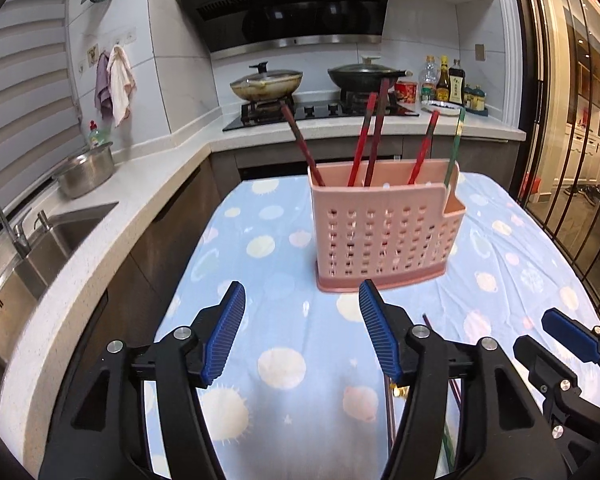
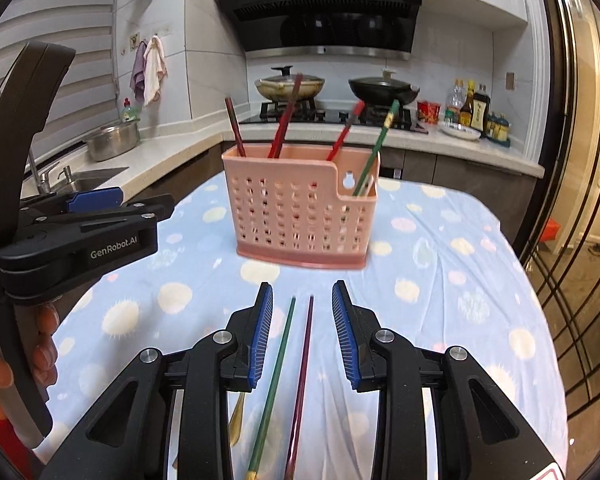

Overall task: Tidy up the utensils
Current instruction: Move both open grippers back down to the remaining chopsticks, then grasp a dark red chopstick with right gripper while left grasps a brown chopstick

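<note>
the pink basket [image 2: 302,208] stands upright in the middle of my table, on the blue cloth [image 2: 440,280] with pale dots. it has rows of little holes in its front wall. five chopsticks stand in it and lean different ways: four red ones [image 1: 362,148] and one green one [image 2: 374,152], which sits in the low end part.

two more chopsticks lie flat on the cloth, near me and apart from the basket. one is green [image 2: 274,376] and one is purple [image 2: 302,380]. they lie side by side and point toward the basket. something gold [image 2: 236,420] peeks out next to them, but i cannot tell what it is.

my right tongs [image 2: 302,300] hang over these two sticks. the blue pads are apart, one on each side of the sticks, and they do not touch them. nothing is held.

my left tongs [image 1: 302,300] are off to the left side, over bare cloth. they are open wide and empty. a hand [image 2: 40,344] holds their handle.

behind the table is a counter [image 1: 112,216] with a sink [image 1: 36,248], a steel pot [image 1: 86,170], a stove with two pans [image 1: 266,84] and some bottles [image 1: 446,80].
</note>
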`<state>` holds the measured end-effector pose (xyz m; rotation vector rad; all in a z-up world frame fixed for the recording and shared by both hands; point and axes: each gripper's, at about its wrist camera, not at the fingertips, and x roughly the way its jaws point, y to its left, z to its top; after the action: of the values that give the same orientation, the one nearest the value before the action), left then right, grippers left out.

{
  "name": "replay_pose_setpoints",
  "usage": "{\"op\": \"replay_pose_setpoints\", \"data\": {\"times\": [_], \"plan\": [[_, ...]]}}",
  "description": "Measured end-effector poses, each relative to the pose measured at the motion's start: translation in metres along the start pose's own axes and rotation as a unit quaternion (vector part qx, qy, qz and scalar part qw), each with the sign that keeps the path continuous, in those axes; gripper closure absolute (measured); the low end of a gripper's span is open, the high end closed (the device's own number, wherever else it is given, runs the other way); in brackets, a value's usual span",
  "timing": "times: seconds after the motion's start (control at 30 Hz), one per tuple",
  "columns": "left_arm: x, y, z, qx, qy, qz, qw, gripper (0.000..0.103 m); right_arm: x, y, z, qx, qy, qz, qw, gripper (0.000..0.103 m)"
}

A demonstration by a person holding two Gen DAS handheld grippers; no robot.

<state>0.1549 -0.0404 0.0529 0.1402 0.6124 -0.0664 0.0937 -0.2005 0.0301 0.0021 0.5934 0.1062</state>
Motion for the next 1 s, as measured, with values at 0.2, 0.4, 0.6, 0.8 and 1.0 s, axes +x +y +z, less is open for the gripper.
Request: {"op": "replay_pose_setpoints", "data": {"times": [0.2, 0.4, 0.6, 0.8, 1.0], "plan": [[0.008, -0.001, -0.035, 0.004, 0.039, 0.005, 0.9992, 0.043, 0.005, -0.003, -0.039, 0.013, 0.044, -0.005, 0.999, 0.072], [0.016, -0.003, -0.072, 0.014, 0.084, 0.002, 0.9963, 0.043, 0.011, -0.005, -0.075, 0.026, 0.091, -0.004, 0.996, 0.072], [0.016, -0.009, -0.102, 0.026, 0.119, -0.012, 0.9925, 0.043, 0.014, 0.0, -0.1, 0.024, 0.114, -0.003, 0.993, 0.072], [0.016, -0.02, -0.119, 0.04, 0.138, -0.024, 0.9893, 0.043, 0.016, 0.005, -0.113, 0.021, 0.128, -0.002, 0.992, 0.072], [0.014, -0.028, -0.126, 0.048, 0.147, -0.031, 0.9875, 0.043, 0.016, 0.004, -0.119, 0.021, 0.134, 0.001, 0.991, 0.075]]}}
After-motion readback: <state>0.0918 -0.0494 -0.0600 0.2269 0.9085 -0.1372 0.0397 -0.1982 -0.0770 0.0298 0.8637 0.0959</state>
